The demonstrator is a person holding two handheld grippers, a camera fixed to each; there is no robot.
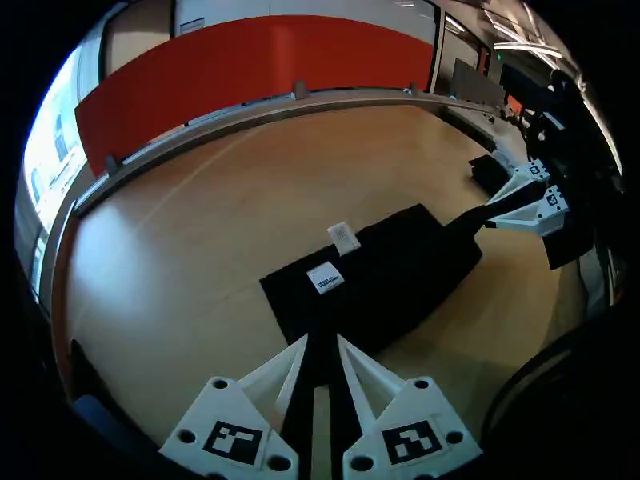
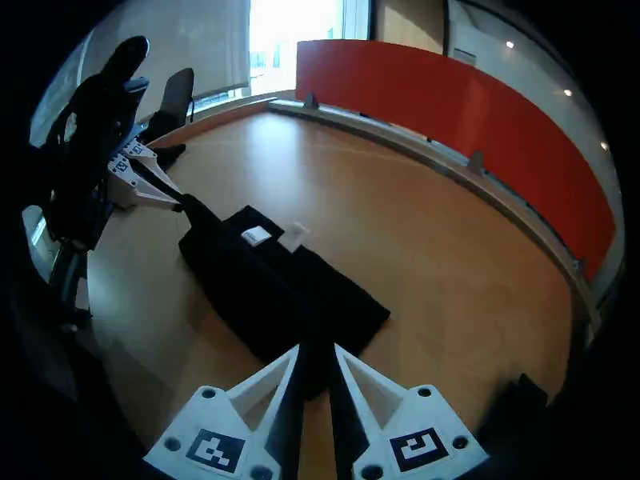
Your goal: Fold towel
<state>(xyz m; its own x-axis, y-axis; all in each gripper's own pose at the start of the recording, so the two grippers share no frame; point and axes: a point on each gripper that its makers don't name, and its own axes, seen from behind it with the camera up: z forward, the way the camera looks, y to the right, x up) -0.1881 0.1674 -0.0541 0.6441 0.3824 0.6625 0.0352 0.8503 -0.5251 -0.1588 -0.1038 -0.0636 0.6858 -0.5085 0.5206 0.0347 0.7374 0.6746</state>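
While it lies flat mid-surface on the smooth wooden table (image 1: 200, 240), the black towel (image 1: 400, 272) stretches lengthwise between the grippers, a soft folded strip. Left gripper (image 1: 320, 352) and right gripper (image 2: 316, 360) each clamp one end, fingers nearly together. A white rectangular tag (image 1: 326, 278) lies on the cloth.

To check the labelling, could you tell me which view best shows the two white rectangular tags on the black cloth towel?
The left gripper view: the nearer white tag and farther white tag sit central and larger on the black cloth towel. The right gripper view shows both smaller.
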